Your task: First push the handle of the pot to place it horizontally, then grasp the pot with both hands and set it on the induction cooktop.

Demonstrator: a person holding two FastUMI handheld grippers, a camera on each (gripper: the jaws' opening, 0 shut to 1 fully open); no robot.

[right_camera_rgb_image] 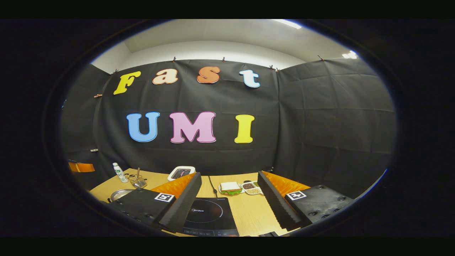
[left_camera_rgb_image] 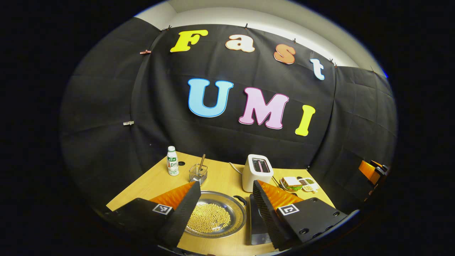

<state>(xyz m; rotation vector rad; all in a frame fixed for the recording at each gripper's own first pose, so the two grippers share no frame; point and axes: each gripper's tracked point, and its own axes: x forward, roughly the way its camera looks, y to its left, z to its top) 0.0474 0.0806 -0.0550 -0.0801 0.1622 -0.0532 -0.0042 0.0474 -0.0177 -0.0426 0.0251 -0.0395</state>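
Pot (left_camera_rgb_image: pixel 217 213), a shallow metal pan holding a heap of small yellow beans (left_camera_rgb_image: pixel 209 217), sat on the wooden table (left_camera_rgb_image: pixel 220 174) in the left gripper view, framed between the fingers of the left gripper (left_camera_rgb_image: pixel 224 193), whose jaws stood wide apart and held nothing. One dark handle (left_camera_rgb_image: pixel 240 200) showed at the pot's far right rim. Just beside the pot on its right lay the black induction cooktop (left_camera_rgb_image: pixel 256 224), partly covered by the gripper's right finger; pot and cooktop were close, and I could not tell whether they touched. In the right gripper view the right gripper (right_camera_rgb_image: pixel 229 186) likewise hung with its jaws spread wide and empty above the table, the induction cooktop (right_camera_rgb_image: pixel 209 215) lying between its fingers, and a sliver of the pot (right_camera_rgb_image: pixel 119 194) peeked out at the far left behind the left finger. Farther back in the left gripper view stood a wire basket (left_camera_rgb_image: pixel 198 174) with a stick-like utensil upright in it, a white toaster (left_camera_rgb_image: pixel 257 171), and to its right a plate with a sandwich (left_camera_rgb_image: pixel 292 183) next to a small divided tray (left_camera_rgb_image: pixel 308 184). A white bottle (left_camera_rgb_image: pixel 172 161) stood near the table's far left edge. At the right edge of that view an orange part of the other gripper (left_camera_rgb_image: pixel 369 170) showed.
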